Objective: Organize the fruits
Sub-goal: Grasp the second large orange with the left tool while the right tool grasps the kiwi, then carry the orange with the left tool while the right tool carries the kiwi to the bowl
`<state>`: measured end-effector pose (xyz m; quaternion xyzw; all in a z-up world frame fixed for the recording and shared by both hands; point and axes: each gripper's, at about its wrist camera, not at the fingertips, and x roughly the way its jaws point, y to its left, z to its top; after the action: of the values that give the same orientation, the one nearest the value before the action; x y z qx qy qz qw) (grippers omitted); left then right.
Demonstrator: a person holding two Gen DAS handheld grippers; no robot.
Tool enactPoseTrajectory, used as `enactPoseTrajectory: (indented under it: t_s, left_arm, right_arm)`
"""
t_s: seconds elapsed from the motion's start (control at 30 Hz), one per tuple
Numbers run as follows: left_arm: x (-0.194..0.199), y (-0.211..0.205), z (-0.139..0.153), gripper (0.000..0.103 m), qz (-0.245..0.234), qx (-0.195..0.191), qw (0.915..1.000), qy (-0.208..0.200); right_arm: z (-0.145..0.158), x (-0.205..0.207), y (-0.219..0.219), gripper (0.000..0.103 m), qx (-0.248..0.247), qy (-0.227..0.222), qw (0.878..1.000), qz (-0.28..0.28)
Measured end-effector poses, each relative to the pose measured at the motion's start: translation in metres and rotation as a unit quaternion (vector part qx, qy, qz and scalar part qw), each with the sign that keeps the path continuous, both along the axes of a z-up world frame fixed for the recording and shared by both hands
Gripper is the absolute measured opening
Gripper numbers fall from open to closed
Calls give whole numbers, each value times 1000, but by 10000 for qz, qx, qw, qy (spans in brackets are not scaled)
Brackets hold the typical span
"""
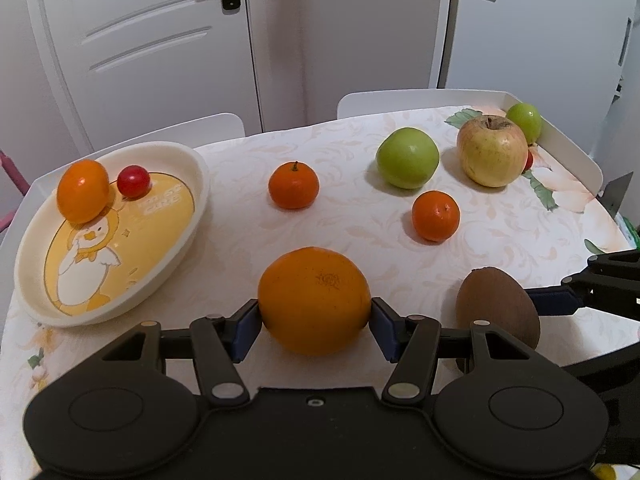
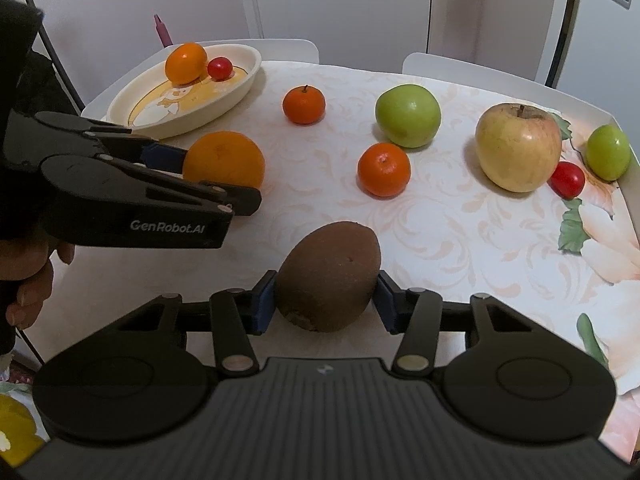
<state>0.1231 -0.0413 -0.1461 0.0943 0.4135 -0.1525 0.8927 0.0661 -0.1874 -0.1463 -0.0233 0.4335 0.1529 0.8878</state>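
Your left gripper (image 1: pixel 316 314) clamps the firm, smooth orange (image 1: pixel 314 300) at its widest; your right gripper (image 2: pixel 326 296) pinches the softer, bruisable kiwi (image 2: pixel 328 276) — squeeze gently.

Tablecloth (image 1: pixel 352 216): matt cloth-like sheet, pale floral print. Oval dish (image 1: pixel 188 216): smooth cream glaze or plastic, cannot tell which, printed duck inside. Big orange (image 1: pixel 314 300): dimpled peel, dull sheen. Kiwi (image 2: pixel 330 276): brown, fuzzy, matt. Two mandarins (image 1: pixel 294 185) (image 1: pixel 436 216): finely pitted, slightly shiny. Green apple (image 1: pixel 407 158): smooth, waxy. Yellow apple (image 1: pixel 492 151): smooth, speckled skin. Cherry tomato (image 1: pixel 133 181): glossy. Left gripper (image 1: pixel 314 326) and right gripper (image 2: pixel 325 300): matt black plastic, blue rubbery pads (image 1: pixel 245 330), metal rivets (image 1: pixel 229 391).
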Motion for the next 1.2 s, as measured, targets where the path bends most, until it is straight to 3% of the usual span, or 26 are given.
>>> enactPoseTrajectory:
  t_s: [0.3,0.73,1.2]
  left_arm:
    - [-18,17,20,63,293,-221,9993,-43]
    - [-32,59,77,63,954,-600,9930,-353]
    - [0,133,109,63,1312,-492,9888,-511]
  right_arm:
    - [24,-1,4,65,-22,-123,9999,108]
    - [85,7,30,65,42,-446,9983,371]
    - [116,43,96,65,209,-546,9974,412]
